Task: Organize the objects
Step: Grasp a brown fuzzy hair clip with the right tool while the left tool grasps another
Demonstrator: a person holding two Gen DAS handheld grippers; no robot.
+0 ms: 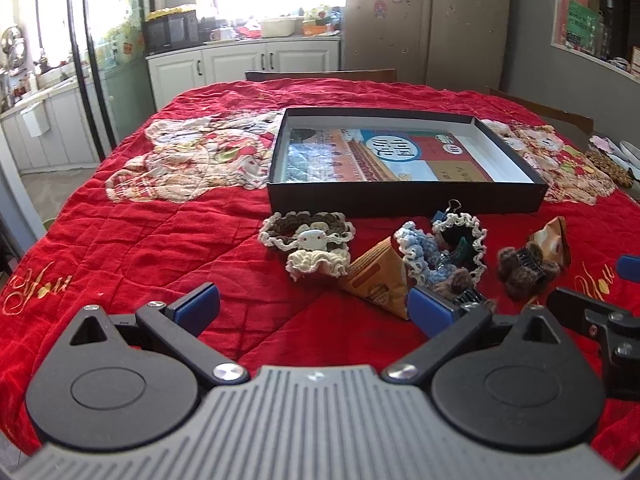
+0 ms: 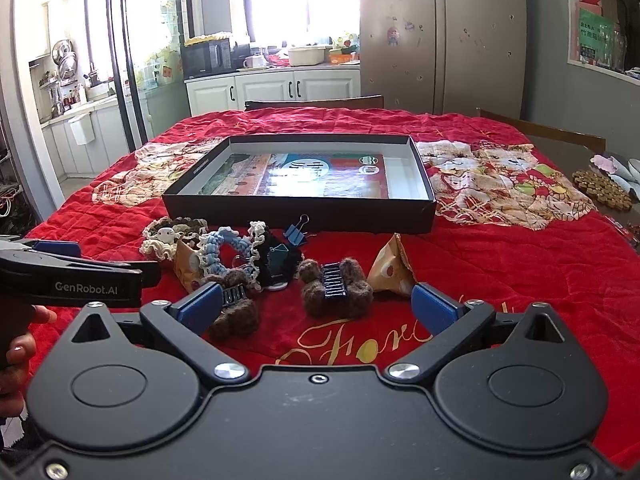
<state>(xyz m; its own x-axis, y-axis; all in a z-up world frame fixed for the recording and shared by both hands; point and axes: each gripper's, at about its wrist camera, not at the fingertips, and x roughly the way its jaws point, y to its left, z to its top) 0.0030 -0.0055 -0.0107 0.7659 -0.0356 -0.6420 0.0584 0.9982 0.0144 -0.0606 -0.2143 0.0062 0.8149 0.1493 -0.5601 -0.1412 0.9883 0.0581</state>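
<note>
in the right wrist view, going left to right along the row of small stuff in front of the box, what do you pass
cream crochet scrunchie → blue crochet scrunchie → black scrunchie with white trim → brown fuzzy hair claw → tan snack packet

Right gripper's black arm runs off the left-wrist view's right edge; a blurred hand is cut by the right-wrist view's left edge; the shallow black cardboard box's print is too glared to read.
</note>
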